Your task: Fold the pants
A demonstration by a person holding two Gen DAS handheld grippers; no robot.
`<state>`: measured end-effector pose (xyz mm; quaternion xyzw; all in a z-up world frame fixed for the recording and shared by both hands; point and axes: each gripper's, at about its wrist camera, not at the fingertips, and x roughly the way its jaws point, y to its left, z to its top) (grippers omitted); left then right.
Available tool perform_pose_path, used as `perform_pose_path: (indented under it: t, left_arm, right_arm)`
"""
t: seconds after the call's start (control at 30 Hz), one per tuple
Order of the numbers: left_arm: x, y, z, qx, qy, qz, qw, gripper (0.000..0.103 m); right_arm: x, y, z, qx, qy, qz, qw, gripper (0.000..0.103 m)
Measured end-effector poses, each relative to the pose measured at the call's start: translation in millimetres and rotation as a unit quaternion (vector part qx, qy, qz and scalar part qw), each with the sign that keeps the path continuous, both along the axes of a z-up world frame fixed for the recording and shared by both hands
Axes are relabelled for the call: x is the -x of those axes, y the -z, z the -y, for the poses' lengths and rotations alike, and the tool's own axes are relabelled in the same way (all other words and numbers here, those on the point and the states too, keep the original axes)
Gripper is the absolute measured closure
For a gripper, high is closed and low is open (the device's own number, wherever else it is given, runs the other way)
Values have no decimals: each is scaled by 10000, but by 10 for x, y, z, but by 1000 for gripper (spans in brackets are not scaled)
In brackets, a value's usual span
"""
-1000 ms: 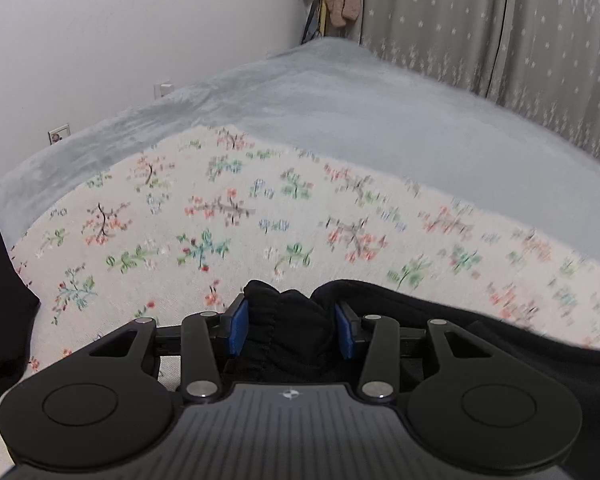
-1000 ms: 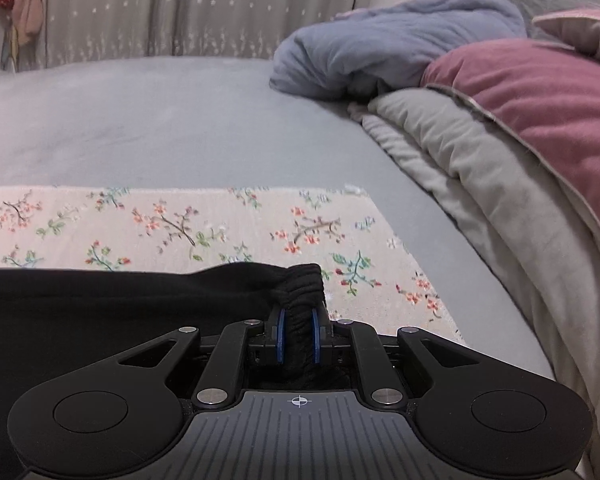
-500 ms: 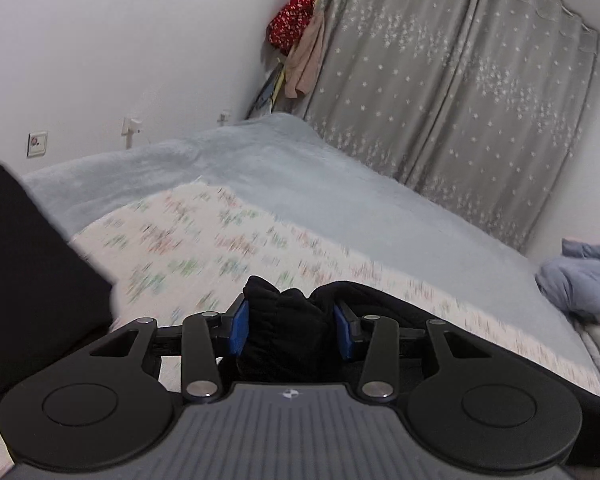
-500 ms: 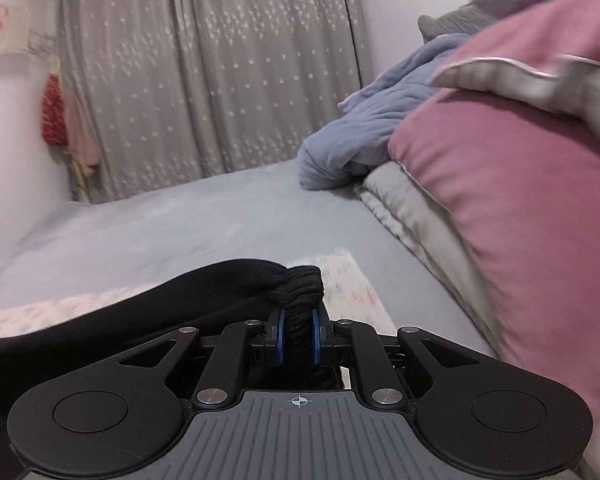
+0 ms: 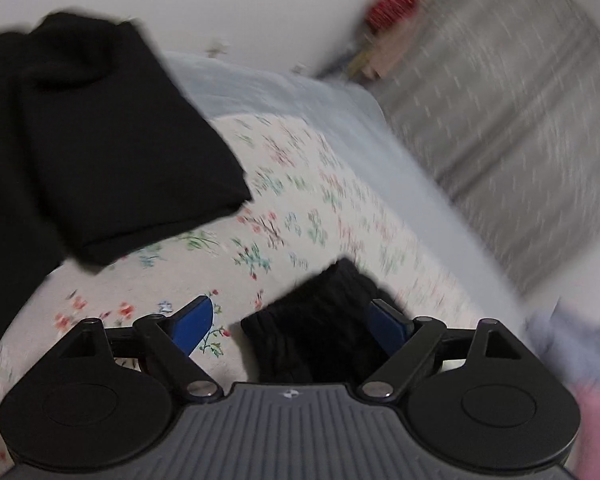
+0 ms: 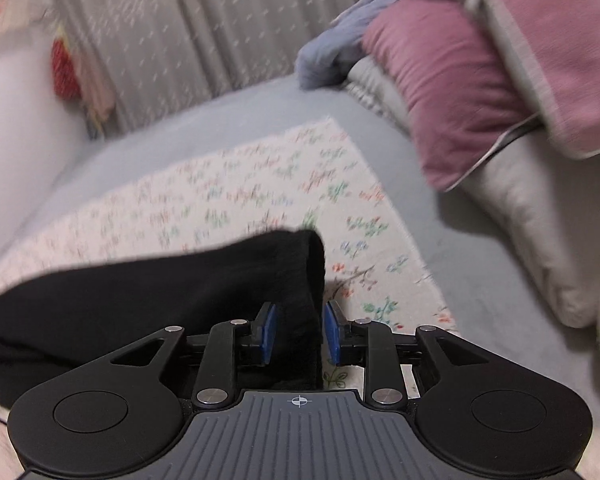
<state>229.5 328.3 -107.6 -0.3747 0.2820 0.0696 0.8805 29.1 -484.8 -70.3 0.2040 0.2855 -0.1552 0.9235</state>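
Observation:
The black pants lie on a floral blanket (image 5: 284, 216) on the bed. In the left wrist view a flat black section (image 5: 100, 152) spreads at the upper left, and a gathered black end (image 5: 316, 328) sits between my fingers. My left gripper (image 5: 292, 320) is open, its left pad clear of the cloth. In the right wrist view the black pants (image 6: 180, 292) stretch to the left, with one edge standing between the pads. My right gripper (image 6: 298, 330) is open with small gaps on both sides of the cloth.
A pink pillow (image 6: 452, 92), grey bedding (image 6: 540, 216) and a blue-grey blanket (image 6: 332, 52) lie at the right. Grey curtains (image 6: 188, 28) hang behind the bed. Red and pink items (image 5: 396, 12) hang on the wall. The grey bedsheet (image 6: 440, 240) surrounds the floral blanket (image 6: 260, 184).
Both grippers have opened and let go of the pants. Both cameras swung and tilted down toward the bed, and the views are blurred by motion.

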Motion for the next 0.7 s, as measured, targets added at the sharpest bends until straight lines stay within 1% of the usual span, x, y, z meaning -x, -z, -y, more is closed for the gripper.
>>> perform_pose_path:
  t: [0.03, 0.07, 0.17, 0.2, 0.27, 0.3, 0.33, 0.4, 0.43, 0.47, 0.53, 0.57, 0.6, 0.63, 0.67, 0.7]
  left_arm:
    - [40, -8, -38, 250, -72, 41, 9997, 11]
    - [58, -22, -25, 395, -72, 35, 9992, 11]
    - [41, -73, 164, 513, 110, -313, 9981, 11]
    - [44, -93, 235, 522, 174, -348, 9979, 11]
    - [60, -188, 393, 371, 319, -256, 9985, 7]
    - [62, -228, 472, 250, 365, -218, 9988, 3]
    - [61, -248, 535, 130, 404, -189, 9989, 1]
    - [6, -227, 638, -15, 486, -242, 9985, 1]
    - [-27, -187, 668, -44, 486, -311, 9983, 1]
    - [-56, -139, 684, -7, 488, -397, 9980, 1]
    - [-68, -30, 658, 212, 490, -529, 9972, 1]
    - [-90, 7, 659, 285, 475, -544, 9970, 1]
    - [-120, 45, 661, 300, 435, -545, 9971, 2]
    - [-103, 62, 655, 278, 402, -550, 9973, 2]
    - [-116, 73, 665, 247, 410, -576, 9972, 2]
    - [-148, 90, 677, 235, 428, -580, 9971, 2]
  right_arm:
    - [82, -95, 4, -73, 44, 142, 9999, 75]
    - [142, -207, 7, -185, 62, 311, 9993, 75]
    - [292, -551, -60, -488, 53, 659, 9966, 73]
    - [319, -675, -118, -517, -64, 748, 9958, 70]
    - [404, -948, -296, -466, -458, 849, 9942, 56]
    - [424, -1065, -389, -436, -654, 817, 9935, 44]
    - [437, -1149, -493, -419, -784, 794, 9929, 39]
    - [462, -1248, -664, -572, -962, 816, 9904, 36]
    - [439, -1237, -727, -655, -1035, 812, 9891, 32]
    - [384, -1176, -784, -660, -1033, 745, 9897, 29]
    - [184, -892, -826, -674, -717, 458, 9941, 28]
    - [69, -684, -773, -897, -466, 380, 9941, 28]
    - [-18, -452, -682, -1256, -219, 396, 9910, 29]
    - [-98, -227, -573, -1677, 77, 462, 9847, 31]
    - [-157, 0, -458, -2070, 424, 550, 9759, 34]
    - [-188, 187, -363, -2341, 735, 589, 9676, 42]
